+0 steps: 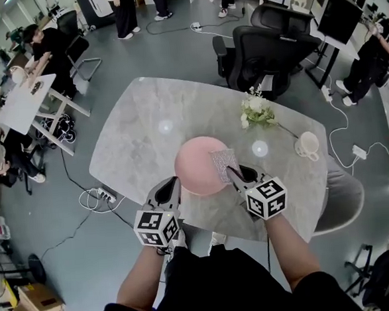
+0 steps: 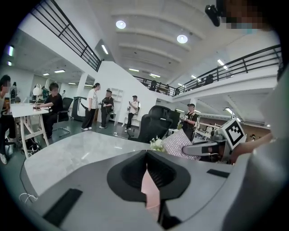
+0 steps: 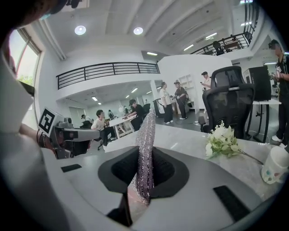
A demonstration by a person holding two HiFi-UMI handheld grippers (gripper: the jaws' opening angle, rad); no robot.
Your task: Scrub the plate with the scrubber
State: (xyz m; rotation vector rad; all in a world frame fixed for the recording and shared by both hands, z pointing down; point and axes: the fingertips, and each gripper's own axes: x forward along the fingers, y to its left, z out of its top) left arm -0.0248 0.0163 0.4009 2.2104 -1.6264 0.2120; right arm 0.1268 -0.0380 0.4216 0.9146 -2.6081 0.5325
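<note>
A round pink plate [image 1: 196, 164] lies on the grey marble table [image 1: 139, 129], near its front edge. My left gripper [image 1: 173, 184] is shut on the plate's left front rim; in the left gripper view a pink sliver of plate [image 2: 151, 191] shows between the closed jaws. My right gripper [image 1: 234, 175] is shut on a silvery mesh scrubber [image 1: 224, 164], which rests over the plate's right side. In the right gripper view the scrubber [image 3: 145, 153] stands upright out of the jaws. The left gripper view also shows the scrubber [image 2: 177, 143] to its right.
A small bunch of white flowers [image 1: 256, 112] lies behind the plate, and a white cup [image 1: 307, 145] stands at the table's right. A black office chair [image 1: 266, 47] stands at the far side. People sit and stand around the room.
</note>
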